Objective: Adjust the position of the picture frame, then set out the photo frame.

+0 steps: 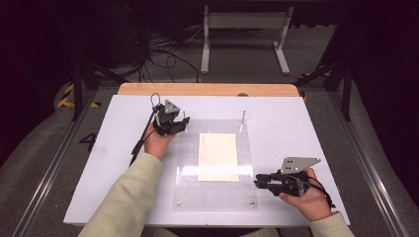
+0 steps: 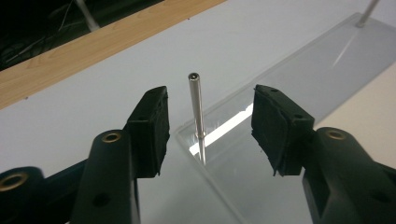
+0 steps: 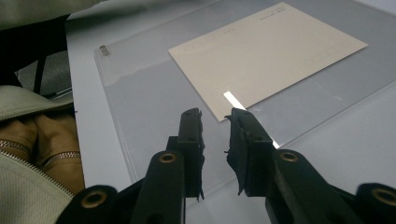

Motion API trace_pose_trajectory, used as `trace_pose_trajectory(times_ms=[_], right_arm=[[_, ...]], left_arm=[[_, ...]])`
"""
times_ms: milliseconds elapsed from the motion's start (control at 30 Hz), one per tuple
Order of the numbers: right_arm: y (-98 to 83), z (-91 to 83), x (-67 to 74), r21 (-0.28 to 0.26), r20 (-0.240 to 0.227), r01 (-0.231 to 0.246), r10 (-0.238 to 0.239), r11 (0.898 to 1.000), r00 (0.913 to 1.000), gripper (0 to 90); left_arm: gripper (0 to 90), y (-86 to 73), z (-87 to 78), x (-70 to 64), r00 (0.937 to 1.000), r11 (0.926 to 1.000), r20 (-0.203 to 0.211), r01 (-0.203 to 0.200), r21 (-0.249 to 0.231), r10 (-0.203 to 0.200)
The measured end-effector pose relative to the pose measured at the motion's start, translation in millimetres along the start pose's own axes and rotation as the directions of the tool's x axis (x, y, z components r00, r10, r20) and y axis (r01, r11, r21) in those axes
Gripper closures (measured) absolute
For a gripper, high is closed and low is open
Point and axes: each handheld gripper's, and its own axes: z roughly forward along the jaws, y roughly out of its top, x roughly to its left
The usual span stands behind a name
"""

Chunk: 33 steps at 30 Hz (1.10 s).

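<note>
Here, a person seated at a white surface (image 1: 276, 106) holds a two-jaw claw in each hand. A clear acrylic sheet (image 1: 213, 195) lies flat on the surface with a cream sheet of paper (image 1: 218, 156) on it.

The left claw (image 1: 185, 121) sits at the sheet's far left corner. In the left gripper view its jaws stand wide apart, holding nothing, and a thin upright metal pin (image 2: 196, 114) rises from the corner of the acrylic sheet (image 2: 299, 70) directly between them, touching neither pad. A second metal pin (image 1: 243, 116) stands well off to this claw's right, at the other far corner. Beyond the left claw runs a strip of bare wood (image 2: 107, 44) along the far edge of the surface.

The right claw (image 1: 257, 180) rests at the sheet's near right edge, jaws pointing left over it. In the right gripper view the jaws are nearly together, with a narrow gap between the pads and nothing gripped. Just ahead of its tips lies the near corner of the paper (image 3: 268, 51), and a short metal stud (image 3: 104, 50) sits in a sheet corner farther ahead and to the left. A light sleeve (image 3: 28, 186) shows at the claw's left.
</note>
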Motion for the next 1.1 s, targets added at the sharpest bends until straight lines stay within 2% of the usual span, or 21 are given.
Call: trace_pose_trajectory(times_ms=[133,200,233,300,333,433,567,667,733,800,900,1000,1100], right_arm=[[0.9,0.9,-2.2,-0.018,0.026,-0.012,0.013,1.000,0.9996,71.2],[1.8,0.7,-4.3,-0.035,0.044,-0.029,0.030,0.999,0.9985,71.0],[2.0,0.5,-5.0,-0.042,0.048,-0.038,0.040,0.998,0.9981,71.1],[2.7,-0.8,-6.6,-0.066,0.078,-0.048,0.053,0.997,0.9956,71.7],[2.7,-0.8,-6.6,-0.066,0.078,-0.048,0.053,0.997,0.9956,71.7],[3.6,-2.8,-9.5,-0.105,0.114,-0.063,0.075,0.993,0.9907,71.2],[5.7,-1.5,-13.4,-0.156,0.135,-0.085,0.107,0.984,0.9852,67.1],[8.5,1.2,-16.9,-0.183,0.145,-0.103,0.131,0.978,0.9808,66.3],[10.4,3.1,-18.8,-0.182,0.150,-0.108,0.136,0.977,0.9793,66.2],[15.3,7.1,-23.1,-0.170,0.174,-0.091,0.121,0.981,0.9773,66.3],[22.9,13.1,-32.6,-0.153,0.189,-0.094,0.123,0.984,0.9743,65.1],[32.1,19.8,-42.9,-0.133,0.210,-0.065,0.093,0.989,0.9732,66.8],[39.7,25.3,-53.7,-0.122,0.207,-0.057,0.081,0.991,0.9749,68.3]], left_arm=[[42.5,-9.2,-28.1,-3.4,0.9984,0.9986,0.056,0.009,-0.052,-0.006],[42.1,-13.8,-41.7,-8.1,0.9962,0.9973,0.087,0.007,-0.073,-0.001],[42.1,-15.7,-48.4,-9.5,0.9956,0.9966,0.092,-0.010,-0.082,0.017],[41.3,-21.3,-62.2,-15.3,0.9927,0.9959,0.119,-0.010,-0.090,0.021],[41.1,-21.3,-62.2,-15.3,0.9927,0.9959,0.119,-0.010,-0.090,0.021],[39.8,-30.4,-79.0,-22.9,0.9879,0.9958,0.151,-0.023,-0.088,0.036],[37.7,-40.5,-94.3,-28.6,0.9847,0.9944,0.168,-0.031,-0.101,0.048],[36.8,-44.5,-101.2,-30.4,0.9819,0.9956,0.185,-0.022,-0.091,0.039],[36.5,-45.9,-103.6,-30.7,0.9817,0.9953,0.186,-0.021,-0.095,0.038],[35.9,-49.5,-108.1,-30.9,0.9780,0.9952,0.205,-0.021,-0.095,0.040],[34.7,-58.0,-114.1,-31.6,0.9791,0.9962,0.200,-0.017,-0.085,0.034],[33.1,-65.4,-117.4,-30.6,0.9815,0.9981,0.189,-0.017,-0.059,0.028],[31.5,-71.4,-122.4,-28.9,0.9818,0.9985,0.189,-0.008,-0.054,0.018]])
